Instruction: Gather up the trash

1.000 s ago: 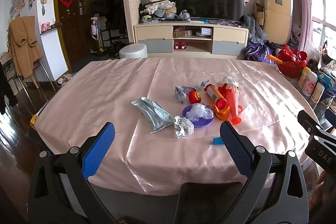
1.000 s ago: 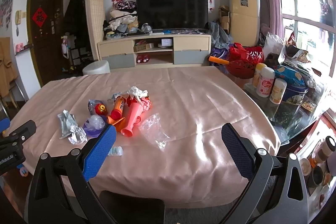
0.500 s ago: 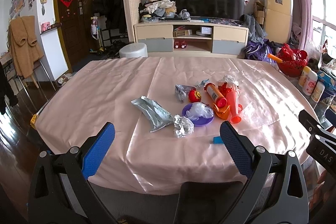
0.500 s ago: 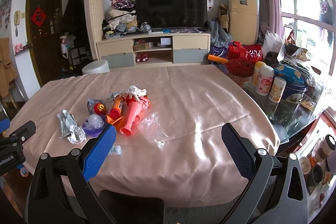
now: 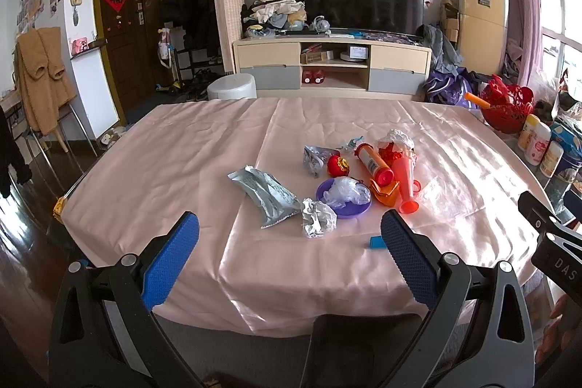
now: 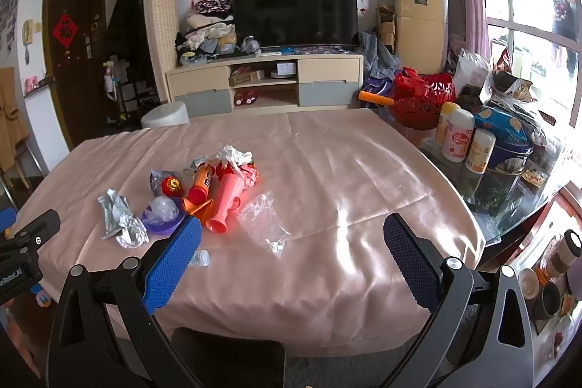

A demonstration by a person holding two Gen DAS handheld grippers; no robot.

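Note:
Trash lies in a cluster on the pink tablecloth [image 5: 203,148]: a silver foil wrapper [image 5: 267,193], a crumpled foil ball [image 5: 318,218], a purple lid [image 5: 354,206] with clear plastic in it, an orange tube [image 5: 373,162], a coral horn-shaped cup [image 5: 405,182], a red ornament [image 5: 338,165] and a small blue piece [image 5: 377,242]. A clear plastic bag [image 6: 265,220] lies right of the cluster. My left gripper [image 5: 289,251] is open and empty, over the table's near edge. My right gripper [image 6: 293,255] is open and empty, near the clear bag.
Bottles and a blue tin [image 6: 509,155] stand on a glass side table at the right, with a red basket [image 6: 422,100] behind. A TV cabinet [image 5: 331,68] and a white stool [image 5: 232,88] stand beyond the table. A dark chair back [image 5: 363,348] sits below the near edge.
Both grippers have drifted slightly; the table and trash sit a little lower and closer in the views. Nothing was taken hold of or let go.

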